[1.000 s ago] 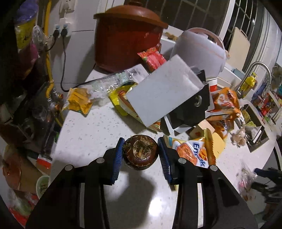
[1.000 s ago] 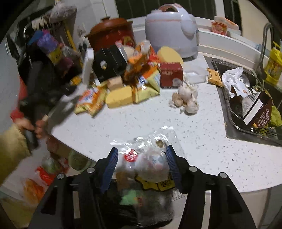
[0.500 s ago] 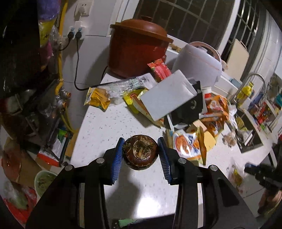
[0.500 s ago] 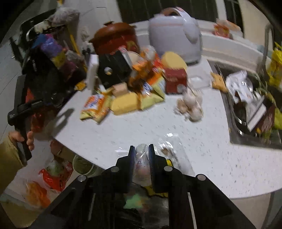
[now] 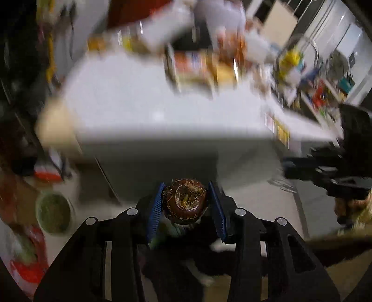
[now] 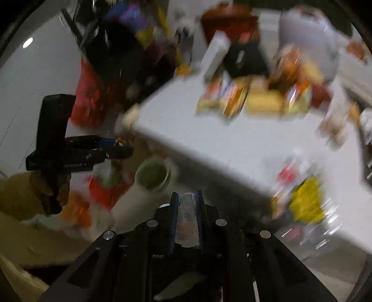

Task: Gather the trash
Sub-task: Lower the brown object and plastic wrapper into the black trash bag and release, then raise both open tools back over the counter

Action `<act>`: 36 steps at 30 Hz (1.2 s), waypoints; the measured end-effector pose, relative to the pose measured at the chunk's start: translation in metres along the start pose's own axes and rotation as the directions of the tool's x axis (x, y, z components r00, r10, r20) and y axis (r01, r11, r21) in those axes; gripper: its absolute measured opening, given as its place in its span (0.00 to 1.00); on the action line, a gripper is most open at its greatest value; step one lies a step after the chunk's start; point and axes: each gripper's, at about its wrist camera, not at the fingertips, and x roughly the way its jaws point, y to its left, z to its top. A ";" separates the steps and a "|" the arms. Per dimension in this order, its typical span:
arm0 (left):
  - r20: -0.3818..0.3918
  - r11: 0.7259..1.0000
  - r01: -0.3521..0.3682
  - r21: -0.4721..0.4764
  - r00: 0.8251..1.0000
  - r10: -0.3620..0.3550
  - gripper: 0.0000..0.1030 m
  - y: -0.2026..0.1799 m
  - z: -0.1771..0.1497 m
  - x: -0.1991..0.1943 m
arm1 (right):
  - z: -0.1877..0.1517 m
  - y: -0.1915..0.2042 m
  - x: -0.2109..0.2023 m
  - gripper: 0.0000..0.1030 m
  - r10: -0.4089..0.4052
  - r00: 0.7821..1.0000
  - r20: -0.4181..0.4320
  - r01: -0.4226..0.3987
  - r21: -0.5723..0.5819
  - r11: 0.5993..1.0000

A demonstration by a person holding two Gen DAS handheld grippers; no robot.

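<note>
My left gripper (image 5: 185,202) is shut on a round dark brown fruit husk (image 5: 184,201) and holds it in the air, off the front edge of the white counter (image 5: 151,111). My right gripper (image 6: 187,208) is shut on a crumpled clear plastic bag (image 6: 187,216), also below and in front of the counter edge (image 6: 232,144). The left gripper with the husk shows at the left of the right wrist view (image 6: 116,145); the right gripper shows at the right of the left wrist view (image 5: 325,167). Both views are blurred.
Snack packets (image 6: 244,97), a black box (image 6: 241,58), a brown pot (image 6: 230,21) and a white rice cooker (image 6: 307,27) crowd the back of the counter. A green bowl (image 5: 53,212) and red bags (image 6: 102,185) lie on the floor below.
Both grippers have pulled back and down from the counter to below its edge, each still holding its item. The right gripper closed on the plastic bag a second ago.
</note>
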 end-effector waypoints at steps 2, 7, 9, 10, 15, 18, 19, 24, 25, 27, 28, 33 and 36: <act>-0.077 1.000 0.014 -0.021 0.997 -0.015 0.37 0.003 -0.026 0.035 | -0.020 -0.008 0.037 0.15 -0.014 0.997 -0.077 0.015 0.020 1.000; -0.271 0.996 -0.030 -0.080 0.963 0.007 0.38 0.023 -0.079 0.147 | -0.067 -0.045 0.137 0.15 -0.067 0.965 -0.253 0.091 0.081 0.993; -0.339 0.990 -0.072 -0.121 0.940 0.027 0.54 0.035 -0.093 0.184 | -0.078 -0.058 0.173 0.18 -0.106 0.945 -0.308 0.137 0.080 0.987; -0.366 0.986 -0.094 -0.137 0.930 0.037 0.61 0.040 -0.098 0.201 | -0.083 -0.065 0.191 0.34 -0.139 0.931 -0.339 0.171 0.067 0.983; -0.473 0.967 -0.190 -0.167 0.877 0.090 0.61 0.067 -0.115 0.255 | -0.098 -0.082 0.234 0.53 -0.232 0.888 -0.397 0.259 0.015 0.966; -0.470 0.968 -0.196 -0.157 0.877 0.102 0.61 0.071 -0.112 0.249 | -0.097 -0.083 0.226 0.53 -0.226 0.893 -0.389 0.260 0.037 0.965; -0.460 0.970 -0.194 -0.149 0.882 0.106 0.61 0.070 -0.108 0.242 | -0.096 -0.084 0.218 0.53 -0.225 0.897 -0.381 0.258 0.035 0.966; -0.335 0.977 -0.190 -0.095 0.931 0.148 0.67 0.053 -0.084 0.164 | -0.057 -0.038 0.139 0.54 -0.115 0.966 -0.231 0.121 0.012 0.993; -0.311 0.977 -0.195 -0.084 0.937 0.160 0.70 0.047 -0.079 0.148 | -0.042 -0.022 0.113 0.58 -0.080 0.982 -0.173 0.079 -0.010 0.997; -0.223 0.982 -0.183 -0.057 0.961 0.166 0.71 0.031 -0.061 0.097 | -0.018 -0.001 0.072 0.70 -0.042 0.997 -0.070 0.039 -0.041 0.998; -0.196 0.981 -0.187 -0.045 0.965 0.175 0.79 0.026 -0.054 0.083 | 0.000 0.010 0.044 0.78 -0.022 1.000 0.011 0.022 -0.059 0.998; 0.042 0.971 -0.237 -0.029 0.970 0.238 0.86 0.005 -0.003 0.011 | 0.075 0.027 -0.037 0.95 -0.046 0.943 0.329 0.080 -0.092 0.992; 0.128 0.966 -0.241 -0.094 0.959 0.252 0.86 0.010 0.020 -0.011 | 0.123 0.017 -0.026 0.95 -0.154 0.933 0.325 0.183 -0.061 0.981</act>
